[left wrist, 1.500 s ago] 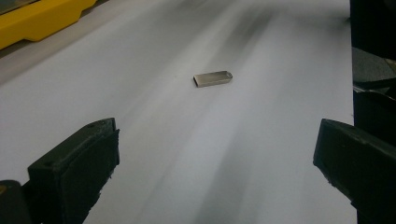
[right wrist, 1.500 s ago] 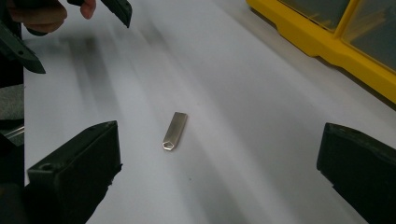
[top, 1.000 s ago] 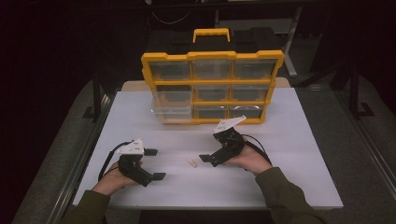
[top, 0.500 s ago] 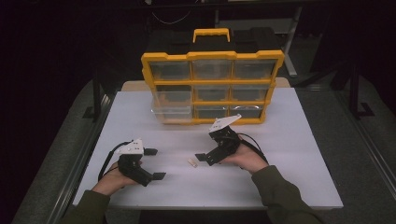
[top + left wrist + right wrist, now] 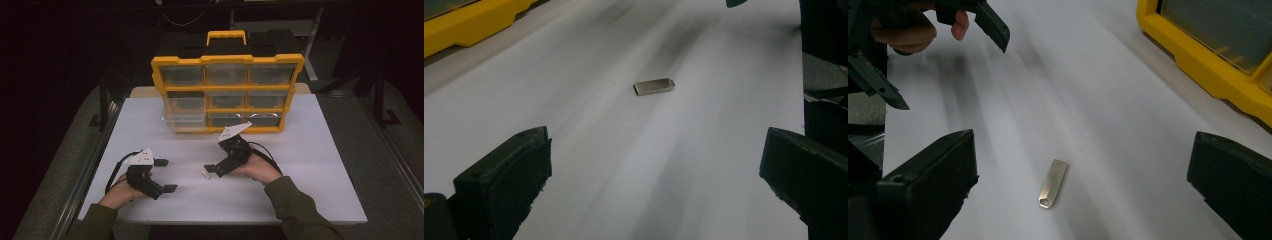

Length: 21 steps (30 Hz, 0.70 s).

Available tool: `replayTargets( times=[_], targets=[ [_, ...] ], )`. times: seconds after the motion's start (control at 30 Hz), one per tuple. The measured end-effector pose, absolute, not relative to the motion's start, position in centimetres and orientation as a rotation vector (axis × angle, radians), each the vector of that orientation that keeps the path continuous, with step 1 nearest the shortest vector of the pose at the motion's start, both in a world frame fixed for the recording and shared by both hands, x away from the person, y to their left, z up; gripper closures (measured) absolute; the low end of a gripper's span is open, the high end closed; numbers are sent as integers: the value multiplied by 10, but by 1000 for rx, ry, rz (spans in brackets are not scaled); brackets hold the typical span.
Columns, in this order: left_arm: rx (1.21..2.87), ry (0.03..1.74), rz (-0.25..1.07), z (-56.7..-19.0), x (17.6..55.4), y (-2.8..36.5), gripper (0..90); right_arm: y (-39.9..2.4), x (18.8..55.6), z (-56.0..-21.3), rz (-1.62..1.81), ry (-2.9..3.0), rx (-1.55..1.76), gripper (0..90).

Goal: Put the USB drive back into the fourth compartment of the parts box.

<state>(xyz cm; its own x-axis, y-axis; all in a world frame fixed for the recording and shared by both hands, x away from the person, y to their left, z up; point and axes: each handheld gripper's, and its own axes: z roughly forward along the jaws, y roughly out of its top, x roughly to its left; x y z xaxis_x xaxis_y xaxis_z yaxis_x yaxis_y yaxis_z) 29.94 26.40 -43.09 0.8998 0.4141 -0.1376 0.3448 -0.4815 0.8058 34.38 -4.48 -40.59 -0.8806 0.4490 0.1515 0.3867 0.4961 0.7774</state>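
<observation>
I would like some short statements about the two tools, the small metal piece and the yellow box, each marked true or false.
1. The small metal piece lies flat on the white table. True.
2. The right tool is shut on the metal piece. False: its jaws stand wide apart, with the piece lying between them on the table, untouched.
3. The left tool is open and holds nothing. True.
4. The yellow organizer box lies on its back with all drawers pulled out. False: it stands upright at the far side of the table, and only the lower left drawer sticks out.
5. The box has a yellow handle on top. True.
</observation>
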Motion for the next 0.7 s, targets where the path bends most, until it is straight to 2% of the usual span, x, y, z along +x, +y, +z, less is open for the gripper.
replayTargets(
  times=[0.7],
  targets=[
    [2120,542,98,-431,299,264,0,-29,342,-412,1303,2689,718,0]
  ],
)
